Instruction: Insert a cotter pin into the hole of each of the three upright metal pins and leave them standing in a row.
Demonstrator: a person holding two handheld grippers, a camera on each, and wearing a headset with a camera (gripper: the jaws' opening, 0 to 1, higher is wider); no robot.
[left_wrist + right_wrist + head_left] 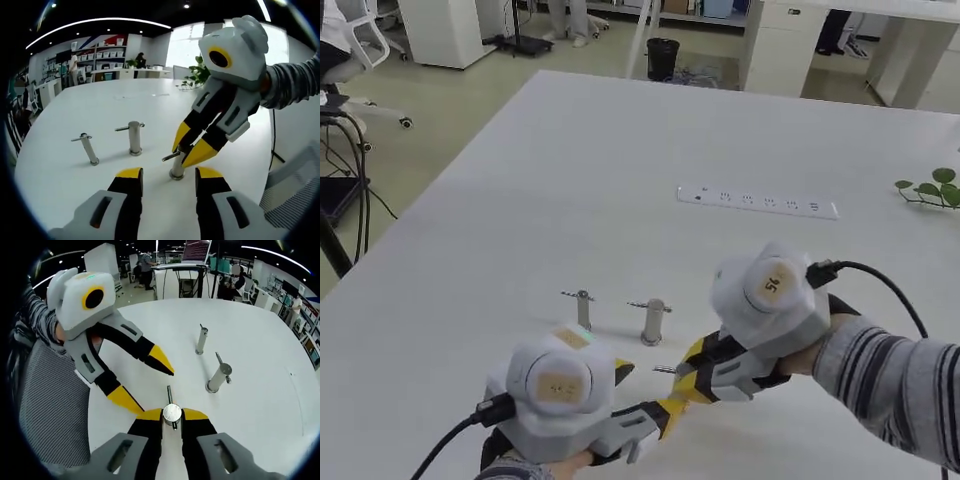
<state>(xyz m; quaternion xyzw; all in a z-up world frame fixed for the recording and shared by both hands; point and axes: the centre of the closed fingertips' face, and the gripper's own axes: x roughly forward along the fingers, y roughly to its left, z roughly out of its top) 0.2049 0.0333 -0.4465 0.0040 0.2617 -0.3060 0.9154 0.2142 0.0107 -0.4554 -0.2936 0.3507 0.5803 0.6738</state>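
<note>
Two upright metal pins (583, 311) (653, 324) stand side by side on the white table (620, 180), each with a cotter pin through its top. A third metal pin (176, 170) stands nearer me, with a cotter pin (170, 157) sticking out of its head. My right gripper (172, 416) is shut on this pin's top, one jaw on each side. In the head view the right gripper (685, 376) reaches in from the right. My left gripper (170, 176) stands open just short of the pin's base, touching nothing.
A white power strip (758, 201) lies further back on the table, and a green plant sprig (930, 188) sits at its right edge. Beyond the table's far-left edge are an office chair (350, 50) and a black bin (662, 55).
</note>
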